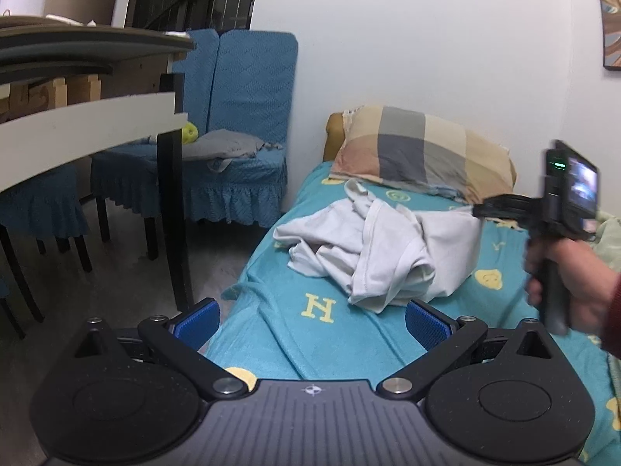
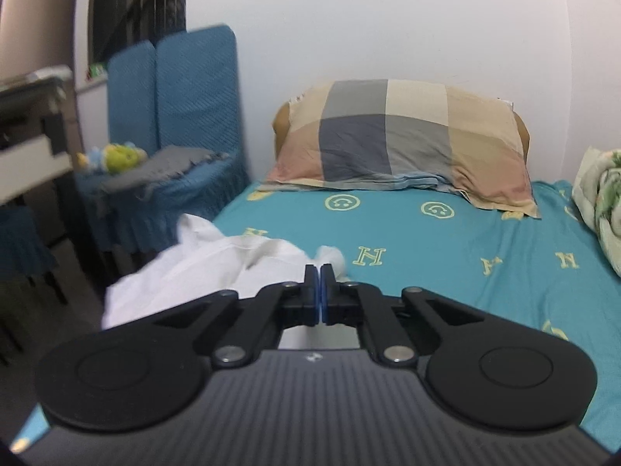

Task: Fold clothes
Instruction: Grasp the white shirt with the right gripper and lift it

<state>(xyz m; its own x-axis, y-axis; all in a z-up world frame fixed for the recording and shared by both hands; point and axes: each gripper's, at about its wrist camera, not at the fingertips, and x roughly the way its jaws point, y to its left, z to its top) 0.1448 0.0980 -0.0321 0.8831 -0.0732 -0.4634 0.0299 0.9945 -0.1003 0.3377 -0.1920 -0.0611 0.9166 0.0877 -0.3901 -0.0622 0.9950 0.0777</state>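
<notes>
Lying crumpled on the bed (image 1: 310,341), near its left edge, is the white shirt (image 1: 372,248). Teal sheet w/ yellow smileys & H's; plaid pillow (image 2: 396,147) at the head, vs white wall. Blue chairs (image 1: 240,124) & desk (image 1: 93,128) on the left. Left gripper (image 1: 312,322): jaws wide, nothing btwn. Right gripper (image 2: 320,275): jaws closed, pinching the shirt's edge.

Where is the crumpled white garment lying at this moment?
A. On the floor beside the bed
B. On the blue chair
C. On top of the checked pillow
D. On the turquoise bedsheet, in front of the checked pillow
D: the white garment lies crumpled on the turquoise bedsheet, nearer the camera than the checked pillow.
</notes>
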